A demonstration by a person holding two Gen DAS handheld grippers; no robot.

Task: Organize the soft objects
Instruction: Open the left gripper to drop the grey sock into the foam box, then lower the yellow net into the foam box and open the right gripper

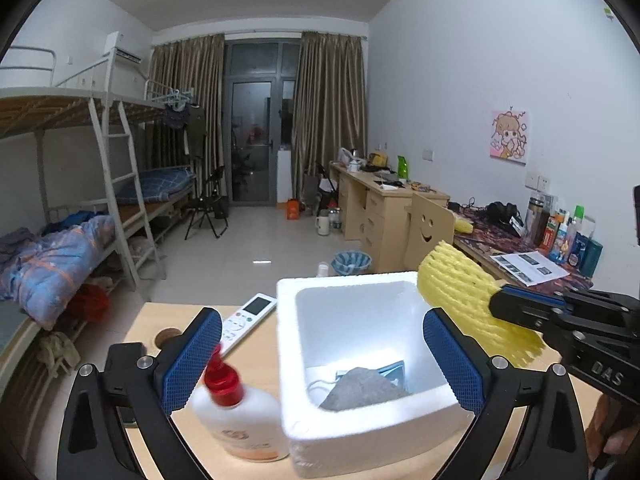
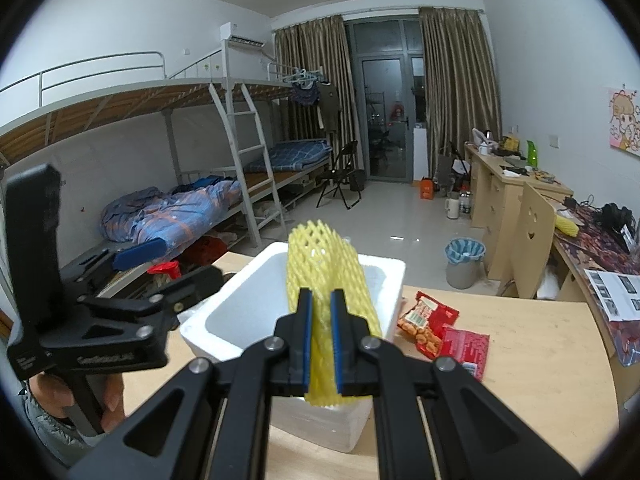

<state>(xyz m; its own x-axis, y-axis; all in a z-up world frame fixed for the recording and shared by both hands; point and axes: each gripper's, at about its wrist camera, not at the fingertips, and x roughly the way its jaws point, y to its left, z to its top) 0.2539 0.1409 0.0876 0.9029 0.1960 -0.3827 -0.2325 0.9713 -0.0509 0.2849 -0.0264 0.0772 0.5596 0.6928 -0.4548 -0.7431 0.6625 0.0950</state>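
Observation:
A white foam box [image 1: 362,438] stands on the wooden table. Inside it lie a grey face mask [image 1: 362,388] with a white loop and a blue packet [image 1: 394,370]. My left gripper [image 1: 322,360] hangs open over the box's near side, its blue pads [image 1: 192,360] wide apart and touching nothing. My right gripper [image 2: 321,320] is shut on a yellow foam net sleeve [image 2: 324,276], held over the box's [image 2: 224,320] right rim. From the left wrist the sleeve [image 1: 452,292] and the right gripper [image 1: 500,304] show at the right. The left gripper [image 2: 168,270] shows at the left of the right wrist view.
A white lotion bottle with a red pump [image 1: 236,420] stands just left of the box, and a white remote control [image 1: 248,320] lies behind it. Two red snack packets [image 2: 428,320] lie right of the box. A person's hand [image 2: 108,400] holds the left gripper's handle.

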